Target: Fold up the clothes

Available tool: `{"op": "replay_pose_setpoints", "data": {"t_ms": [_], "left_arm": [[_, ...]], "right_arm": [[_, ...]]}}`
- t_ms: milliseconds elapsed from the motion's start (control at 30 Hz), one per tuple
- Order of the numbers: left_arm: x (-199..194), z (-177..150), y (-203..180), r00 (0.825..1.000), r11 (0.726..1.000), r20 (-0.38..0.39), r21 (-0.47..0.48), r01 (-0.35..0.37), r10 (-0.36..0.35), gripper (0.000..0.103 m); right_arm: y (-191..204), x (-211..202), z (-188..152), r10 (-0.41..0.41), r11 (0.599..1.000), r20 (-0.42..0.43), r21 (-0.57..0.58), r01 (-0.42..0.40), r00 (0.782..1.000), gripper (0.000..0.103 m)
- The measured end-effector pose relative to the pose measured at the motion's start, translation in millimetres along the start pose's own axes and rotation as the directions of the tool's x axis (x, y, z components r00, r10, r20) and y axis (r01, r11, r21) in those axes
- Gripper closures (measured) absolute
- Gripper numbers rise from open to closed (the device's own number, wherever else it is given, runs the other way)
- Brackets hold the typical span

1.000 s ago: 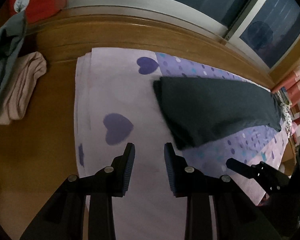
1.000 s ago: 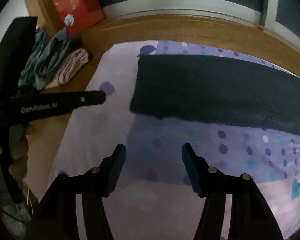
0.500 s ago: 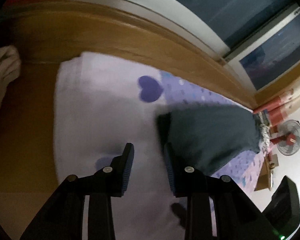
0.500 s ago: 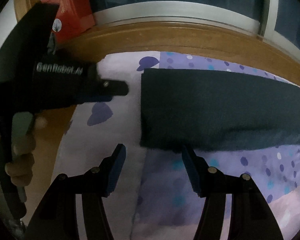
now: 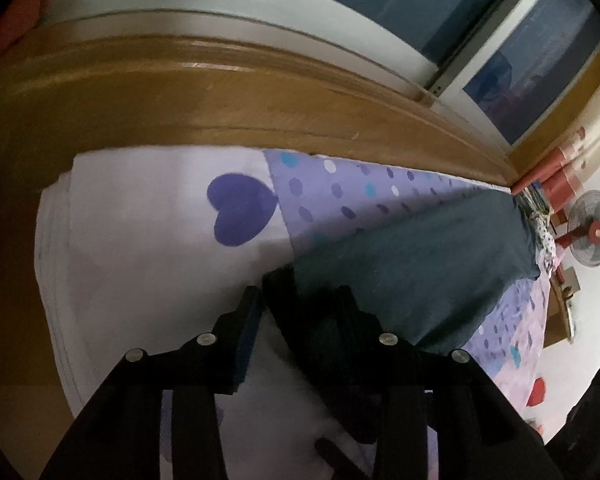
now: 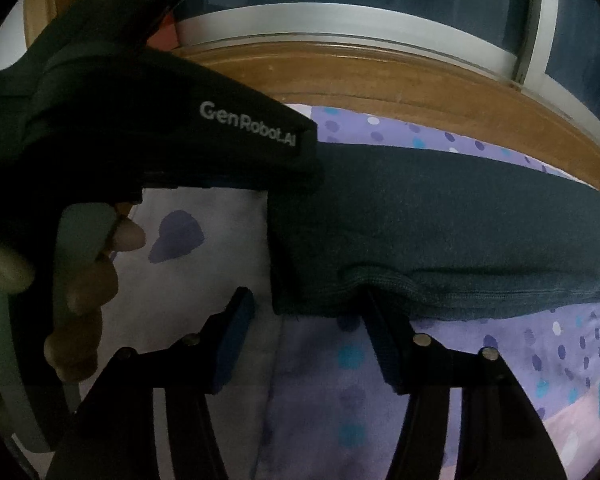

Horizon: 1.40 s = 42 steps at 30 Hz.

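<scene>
Left wrist view is showing a dark navy folded cloth garment (image 5: 420,264) lying as a long flat band across a lilac bedsheet with purple hearts and dots (image 5: 148,248), its near left corner sitting between the narrow fingers of the left gripper (image 5: 300,300), whose jaws are closing around that corner; whether the pads are pressing it yet I cannot tell. This view is also taking in a standing fan (image 5: 594,234) at the far right. Right wrist view is showing the garment's stitched hem (image 6: 420,284) bulging over the right finger of the right gripper (image 6: 308,304), whose wider jaws are closing with the hem's corner between them, and a person's hand (image 6: 88,292) gripping the left gripper's handle.
</scene>
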<state>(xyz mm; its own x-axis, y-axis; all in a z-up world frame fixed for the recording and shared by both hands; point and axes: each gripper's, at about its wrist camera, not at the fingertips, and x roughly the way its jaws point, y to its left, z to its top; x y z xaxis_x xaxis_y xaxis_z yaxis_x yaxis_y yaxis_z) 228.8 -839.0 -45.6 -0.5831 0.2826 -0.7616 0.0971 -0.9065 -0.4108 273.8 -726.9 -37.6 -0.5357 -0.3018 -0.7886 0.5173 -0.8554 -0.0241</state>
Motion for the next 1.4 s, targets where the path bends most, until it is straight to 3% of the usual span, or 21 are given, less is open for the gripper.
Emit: {"op": "replay_pose_setpoints", "data": {"t_ms": [100,200,367,433,600,767,833,1000,1133,1233,1400], "left_arm": [[-1,1,-1,1.000,1.000,0.003,0.017,-0.010,0.010,0.092],[-7,5,1,1.000,1.000,0.006,0.000,0.018,-0.018,0.094],[-24,18,-16,0.998,0.999,0.035,0.015,0.047,-0.048,0.094],[-32,25,-27,0.997,0.998,0.048,0.022,0.062,-0.063,0.094],[-40,40,-64,0.996,0.996,0.059,0.070,0.063,-0.068,0.094],[-32,52,-113,0.997,0.989,0.057,0.138,0.052,-0.061,0.094],[-22,57,-135,0.998,0.987,0.042,0.156,0.049,-0.056,0.094],[16,61,-180,1.000,0.979,-0.005,0.204,0.025,-0.024,0.094],[55,59,-198,0.998,0.977,-0.064,0.211,0.016,-0.002,0.094],[78,56,-204,0.991,0.974,-0.130,0.219,0.052,-0.024,0.094],[73,55,-213,0.992,0.965,-0.128,0.256,0.055,-0.022,0.091]], "right_arm": [[-5,-2,1,-0.009,1.000,0.004,0.021,0.009,1.000,0.074],[-15,-5,5,0.010,0.997,-0.001,0.081,-0.010,1.000,0.091],[-47,-22,14,0.173,0.948,0.034,0.266,-0.175,0.984,0.091],[-62,-28,16,0.247,0.904,0.059,0.344,-0.252,0.967,0.091],[-111,-41,12,0.415,0.729,0.171,0.525,-0.439,0.894,0.091],[-150,-49,7,0.464,0.623,0.257,0.585,-0.519,0.848,0.091],[-167,-50,4,0.463,0.593,0.284,0.605,-0.531,0.840,0.091],[-207,-50,-7,0.419,0.580,0.291,0.643,-0.500,0.860,0.091],[-232,-29,-13,0.398,0.585,0.236,0.680,-0.443,0.887,0.091],[-248,-14,-20,0.382,0.587,0.181,0.710,-0.390,0.906,0.087],[-261,-16,-21,0.396,0.613,0.165,0.685,-0.394,0.903,0.069]]}}
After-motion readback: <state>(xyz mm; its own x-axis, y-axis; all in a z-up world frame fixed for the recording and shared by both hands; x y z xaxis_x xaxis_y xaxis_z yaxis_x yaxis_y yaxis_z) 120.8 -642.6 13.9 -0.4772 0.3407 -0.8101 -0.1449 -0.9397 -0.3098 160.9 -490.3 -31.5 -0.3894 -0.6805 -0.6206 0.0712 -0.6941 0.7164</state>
